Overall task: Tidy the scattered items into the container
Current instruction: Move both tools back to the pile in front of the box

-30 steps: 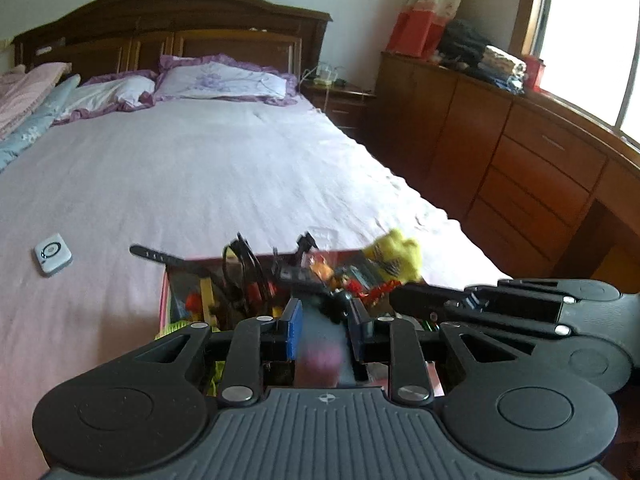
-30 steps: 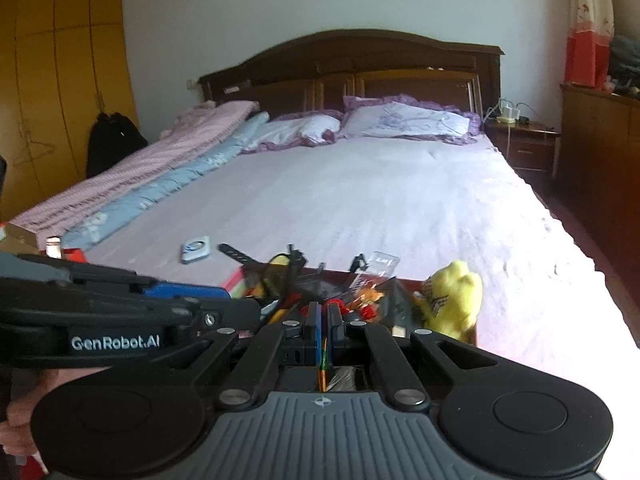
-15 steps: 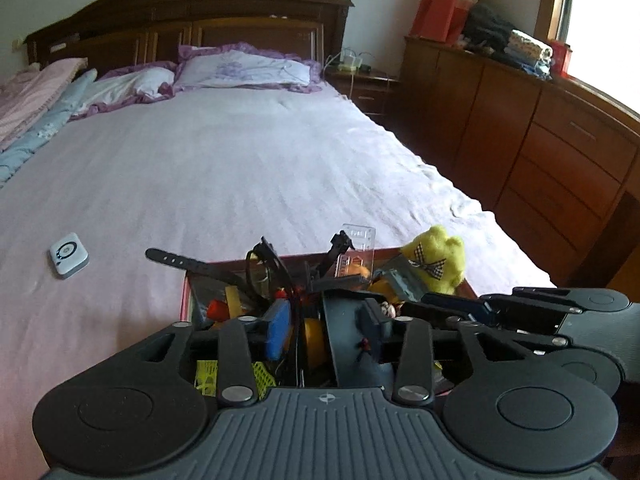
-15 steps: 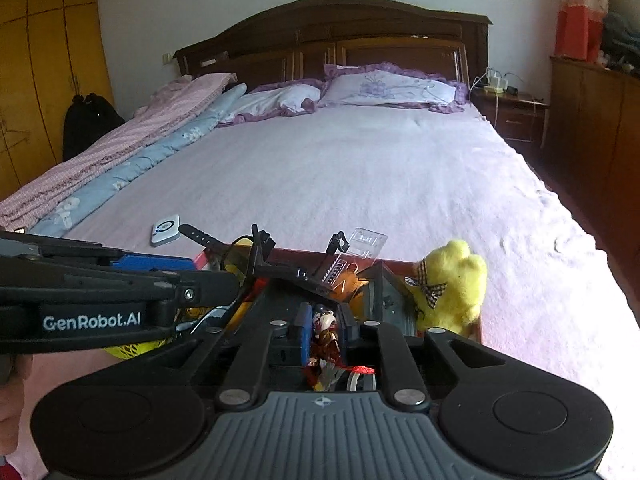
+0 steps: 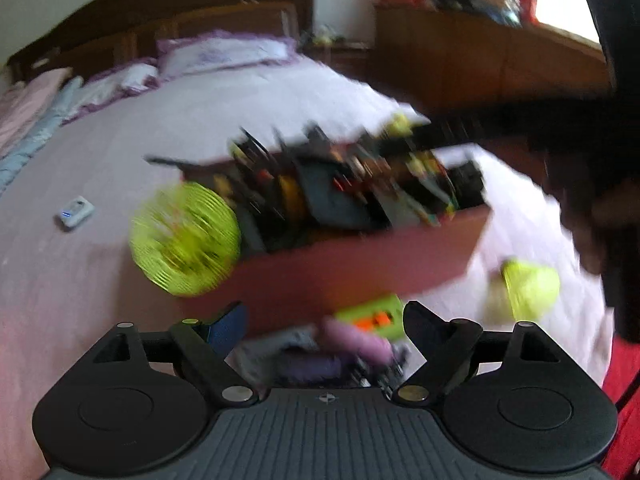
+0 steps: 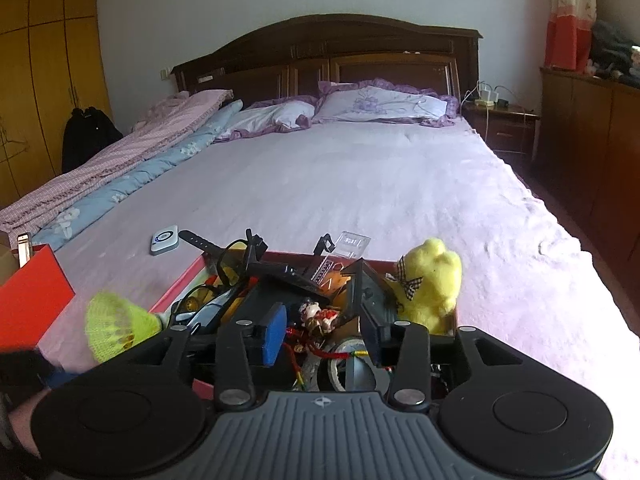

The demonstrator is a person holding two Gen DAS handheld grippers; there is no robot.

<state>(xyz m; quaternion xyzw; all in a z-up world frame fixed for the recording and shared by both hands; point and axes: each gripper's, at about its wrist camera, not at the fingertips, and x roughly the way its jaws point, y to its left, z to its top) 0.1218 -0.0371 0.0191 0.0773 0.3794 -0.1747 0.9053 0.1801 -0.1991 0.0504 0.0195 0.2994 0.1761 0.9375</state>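
Note:
A red box (image 5: 360,260) full of small items sits on the bed; it also shows in the right wrist view (image 6: 182,284). In the blurred left wrist view my left gripper (image 5: 320,320) is open, low in front of the box, over a purple item (image 5: 356,344) and a green-orange block (image 5: 372,314). A yellow-green slinky (image 5: 186,238) is at the box's left corner, a yellow shuttlecock (image 5: 528,284) at its right. My right gripper (image 6: 320,332) is open over the box, above a small doll with red cord (image 6: 316,316). A yellow plush (image 6: 430,284) sits in the box's right corner.
A small white device (image 6: 164,239) lies on the bed left of the box. A red lid (image 6: 28,296) stands at the left. A yellow shuttlecock (image 6: 116,326) shows beside the box. Wooden cabinets (image 6: 592,140) line the right; pillows (image 6: 380,104) lie at the headboard.
My left gripper has opened wide and pulled back quickly from over the box to in front of it. My right gripper has opened and the doll now lies in the box.

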